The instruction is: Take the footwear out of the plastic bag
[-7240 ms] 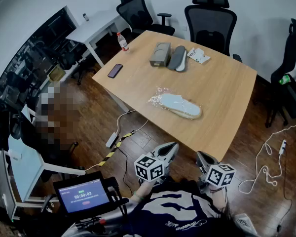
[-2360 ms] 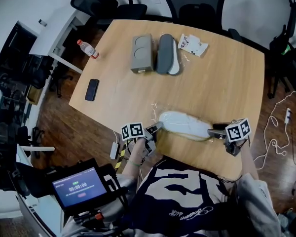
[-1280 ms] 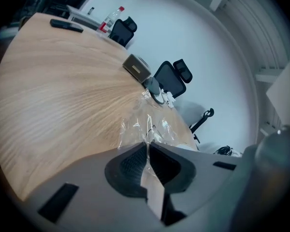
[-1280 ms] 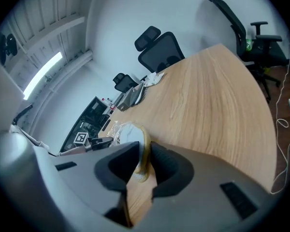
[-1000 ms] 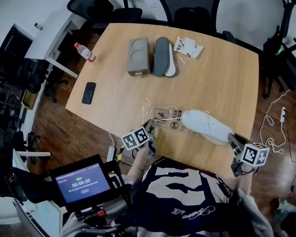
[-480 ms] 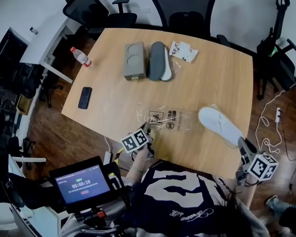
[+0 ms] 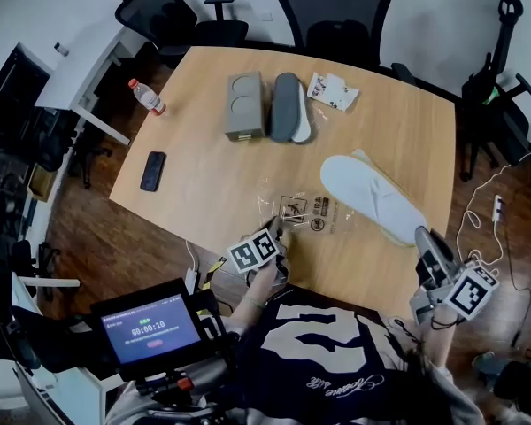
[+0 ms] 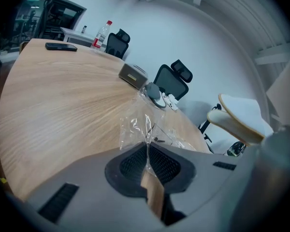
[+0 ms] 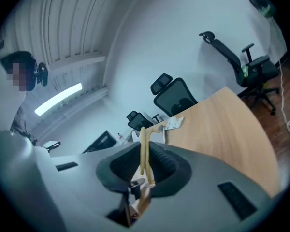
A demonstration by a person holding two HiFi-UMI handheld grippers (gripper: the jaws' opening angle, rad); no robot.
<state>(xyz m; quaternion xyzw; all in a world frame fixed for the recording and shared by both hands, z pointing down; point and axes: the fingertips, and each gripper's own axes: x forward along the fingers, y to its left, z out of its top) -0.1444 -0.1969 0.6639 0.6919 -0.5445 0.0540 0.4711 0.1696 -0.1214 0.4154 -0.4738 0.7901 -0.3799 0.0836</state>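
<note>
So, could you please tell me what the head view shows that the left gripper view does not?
Only the head view shows the timer screen and the person's shirt. Only the left gripper view shows the left tongs pinched shut on the edge of the plastic bag. Both show the bag, white slipper, phone, bottle and grey box.

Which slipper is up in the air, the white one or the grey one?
The flat white slipper: the right gripper pinches one end and holds it above the wooden table. The grey slipper lies on the table beside the grey box.
</note>
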